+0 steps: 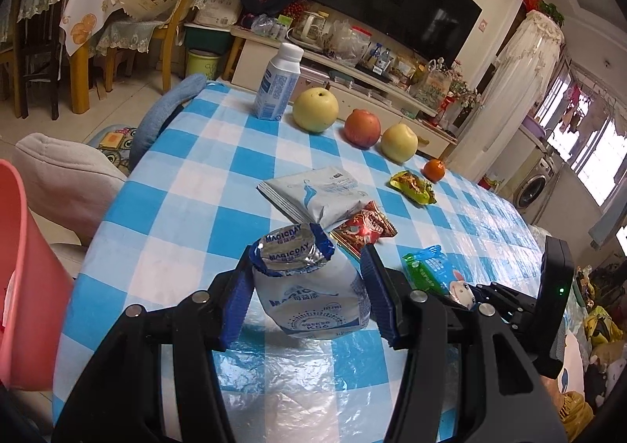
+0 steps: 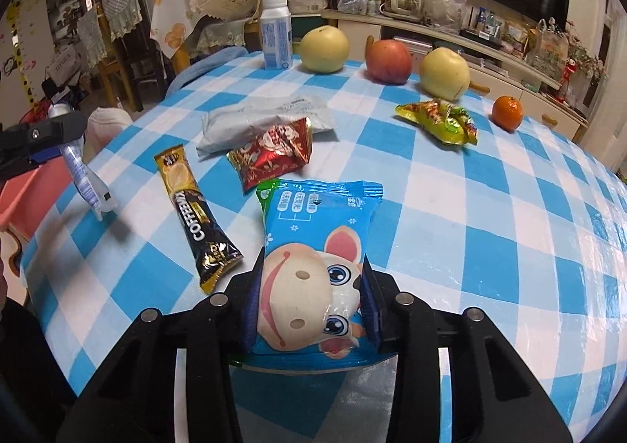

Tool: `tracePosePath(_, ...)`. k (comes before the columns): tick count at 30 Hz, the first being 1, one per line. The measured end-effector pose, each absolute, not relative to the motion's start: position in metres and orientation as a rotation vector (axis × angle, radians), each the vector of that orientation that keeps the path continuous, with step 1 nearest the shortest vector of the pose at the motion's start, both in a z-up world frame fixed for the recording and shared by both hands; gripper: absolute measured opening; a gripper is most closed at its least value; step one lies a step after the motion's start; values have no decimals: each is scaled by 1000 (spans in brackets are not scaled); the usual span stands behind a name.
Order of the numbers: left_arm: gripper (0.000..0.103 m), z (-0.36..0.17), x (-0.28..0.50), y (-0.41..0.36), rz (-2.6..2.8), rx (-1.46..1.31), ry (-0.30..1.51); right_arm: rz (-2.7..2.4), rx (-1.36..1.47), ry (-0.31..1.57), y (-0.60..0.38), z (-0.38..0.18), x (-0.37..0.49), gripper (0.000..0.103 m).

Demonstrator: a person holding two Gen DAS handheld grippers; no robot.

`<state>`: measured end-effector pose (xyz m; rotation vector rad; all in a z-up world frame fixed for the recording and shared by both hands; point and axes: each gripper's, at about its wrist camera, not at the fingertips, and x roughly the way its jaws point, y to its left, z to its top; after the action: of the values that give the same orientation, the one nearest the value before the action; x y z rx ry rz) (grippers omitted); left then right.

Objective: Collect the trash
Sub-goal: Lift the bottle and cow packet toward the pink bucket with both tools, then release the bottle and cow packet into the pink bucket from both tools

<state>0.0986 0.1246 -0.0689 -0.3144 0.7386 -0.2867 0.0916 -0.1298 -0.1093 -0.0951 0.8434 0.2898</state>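
My left gripper (image 1: pixel 309 298) is shut on a crumpled white-and-blue MAGICDAY pouch (image 1: pixel 309 286), held just above the checked tablecloth (image 1: pixel 188 184); its torn foil top points away from me. In the right wrist view this pouch (image 2: pixel 84 184) hangs at the far left. My right gripper (image 2: pixel 311 294) is shut on the near end of a blue snack bag (image 2: pixel 313 231) printed with a cartoon animal; the blue pads press its two sides and the bag lies on the table. A pink bin (image 1: pixel 23 266) stands off the table's left edge.
More wrappers lie mid-table: a grey-white pouch (image 2: pixel 266 122), a red wrapper (image 2: pixel 274 157), a black coffee stick (image 2: pixel 196 216) and a yellow-green wrapper (image 2: pixel 439 122). Along the far edge stand a white bottle (image 2: pixel 276 35), two pears, an apple (image 2: pixel 388 61) and a tangerine (image 2: pixel 507 112).
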Motion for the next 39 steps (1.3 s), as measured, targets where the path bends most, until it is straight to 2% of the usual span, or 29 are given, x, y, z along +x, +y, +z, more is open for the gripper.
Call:
tracePosePath(17, 55, -43, 71, 174, -255, -378, 624, 414, 108, 812, -87, -53, 70, 42)
tracePosePath(39, 55, -33, 7, 331, 193, -653, 395, 821, 23, 760, 142, 2, 49, 42)
